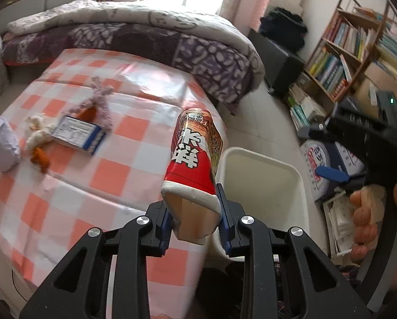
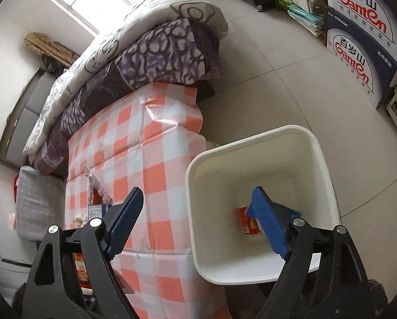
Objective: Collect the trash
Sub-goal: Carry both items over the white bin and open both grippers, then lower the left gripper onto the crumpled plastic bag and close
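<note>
Red-white paper cup (image 1: pixel 193 159), squashed, clamped in left gripper (image 1: pixel 195 223); right gripper (image 2: pixel 198 223) apart; bin (image 2: pixel 251 273) holds perhaps wrapper (image 2: pixel 247 224).

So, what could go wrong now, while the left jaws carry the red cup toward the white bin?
1. The left gripper pinches only the crushed rim of the red cup, which sticks out tilted; it might slip before reaching the white bin.
2. The bin stands tight against the checked cloth; a release too early may drop the cup on the table edge or floor.
3. The right gripper, open, hangs over the bin, so both hands may collide.
</note>
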